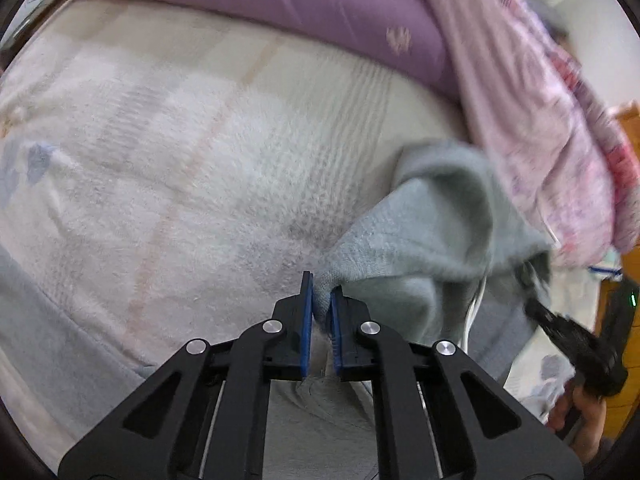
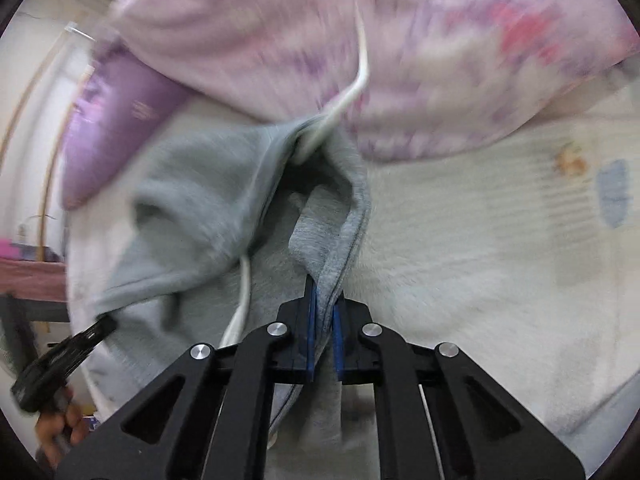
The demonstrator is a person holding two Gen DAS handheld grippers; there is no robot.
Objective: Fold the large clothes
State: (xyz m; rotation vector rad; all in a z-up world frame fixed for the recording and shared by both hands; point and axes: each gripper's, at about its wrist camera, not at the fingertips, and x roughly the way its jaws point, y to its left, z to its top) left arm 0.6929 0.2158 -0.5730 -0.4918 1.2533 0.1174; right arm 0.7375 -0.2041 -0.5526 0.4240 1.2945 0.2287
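A fuzzy white blanket (image 1: 208,184) is covering the bed, and everything else is sitting on or around it. Along the blanket's far edge a purple pillow (image 1: 280,4) is lying, with a pink floral quilt (image 1: 540,120) bunching up beside it. The left gripper (image 1: 321,300) is pointing steeply down at the blanket, its blue pads (image 1: 307,320) pressing together on a fold of the grey hoodie (image 1: 432,232), which is rising in a crumpled heap off the blanket near the quilt. A white drawstring (image 2: 244,292) is trailing across the hoodie. In the right wrist view the right gripper (image 2: 323,312) is likewise clamping a hemmed edge of the hoodie between nearly closed jaws, just above the blanket.
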